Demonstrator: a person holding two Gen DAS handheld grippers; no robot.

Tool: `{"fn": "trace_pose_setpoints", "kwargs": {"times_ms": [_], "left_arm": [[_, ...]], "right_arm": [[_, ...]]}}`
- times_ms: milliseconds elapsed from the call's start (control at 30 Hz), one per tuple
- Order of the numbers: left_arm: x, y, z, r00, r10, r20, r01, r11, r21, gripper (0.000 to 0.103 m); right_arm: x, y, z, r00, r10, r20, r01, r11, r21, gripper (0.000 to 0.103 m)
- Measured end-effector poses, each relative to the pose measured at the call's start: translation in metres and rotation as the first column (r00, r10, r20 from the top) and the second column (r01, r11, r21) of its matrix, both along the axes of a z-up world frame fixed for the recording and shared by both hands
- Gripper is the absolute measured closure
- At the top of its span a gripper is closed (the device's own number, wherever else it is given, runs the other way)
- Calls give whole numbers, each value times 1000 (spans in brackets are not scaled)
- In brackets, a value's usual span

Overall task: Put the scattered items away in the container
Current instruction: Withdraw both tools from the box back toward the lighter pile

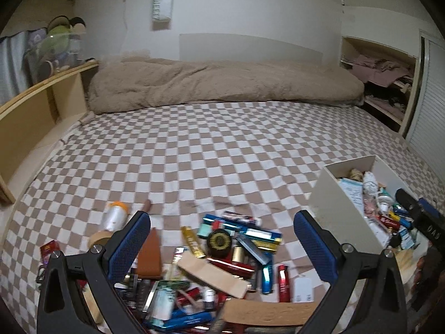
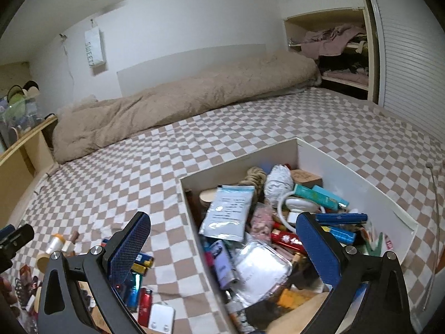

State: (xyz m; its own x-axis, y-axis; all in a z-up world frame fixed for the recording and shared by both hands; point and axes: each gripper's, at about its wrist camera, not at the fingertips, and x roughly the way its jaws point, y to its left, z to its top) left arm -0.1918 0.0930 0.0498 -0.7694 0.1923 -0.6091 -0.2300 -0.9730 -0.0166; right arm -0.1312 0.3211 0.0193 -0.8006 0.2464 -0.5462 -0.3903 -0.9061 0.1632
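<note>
Your scattered items (image 1: 222,253) lie heaped on the checked bedsheet (image 1: 194,144) at the bottom centre of the left wrist view: lighters, small boxes, a round black tin (image 1: 219,241), a pale flat wooden piece (image 1: 212,277). The white container (image 2: 300,150) stands just beside the heap, at the lower right of that view and filling the lower centre of the right wrist view. It is already crowded with things, among them a grey pouch (image 2: 228,211), a clear packet (image 2: 261,270), a teal box (image 2: 319,194) and a ball of white cord (image 2: 279,181).

Your left gripper (image 1: 222,247) hangs over the heap, tilted down toward it, jaws spread wide with the black tin and the boxes showing between the blue pads (image 1: 130,247); nothing is held. Your right gripper (image 2: 222,250) is angled down across the container's left wall: the left pad (image 2: 129,247) sits over the sheet and the lighters (image 2: 139,297) outside the box, the right pad (image 2: 317,247) over the contents inside. Its jaws are spread just as wide and hold nothing.

At the lower left of the left wrist view, a roll of clear tape with an orange core (image 1: 115,214) lies near the heap's edge. Farther up the bed, a beige duvet (image 1: 222,83) is bunched along the white wall (image 1: 250,14), with an open closet (image 1: 383,78) at the upper right and a wooden shelf (image 1: 36,105) at the left edge.
</note>
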Motion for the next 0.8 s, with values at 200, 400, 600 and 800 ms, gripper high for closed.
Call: {"fn": "trace_pose_setpoints", "kwargs": {"times_ms": [200, 400, 600, 800], "left_arm": [[4, -30, -7, 1000, 24, 8, -24, 999, 30, 0], [11, -58, -15, 997, 81, -13, -80, 996, 38, 0], [14, -83, -22, 993, 122, -12, -120, 990, 77, 0], [15, -104, -33, 989, 148, 2, -147, 983, 110, 0]], "right_arm": [[-4, -20, 2, 998, 52, -22, -51, 998, 24, 0], [-11, -49, 1, 991, 136, -13, -135, 989, 59, 0], [-17, -69, -5, 979, 206, 5, -206, 978, 37, 0], [-20, -91, -13, 967, 254, 35, -256, 963, 81, 0]]}}
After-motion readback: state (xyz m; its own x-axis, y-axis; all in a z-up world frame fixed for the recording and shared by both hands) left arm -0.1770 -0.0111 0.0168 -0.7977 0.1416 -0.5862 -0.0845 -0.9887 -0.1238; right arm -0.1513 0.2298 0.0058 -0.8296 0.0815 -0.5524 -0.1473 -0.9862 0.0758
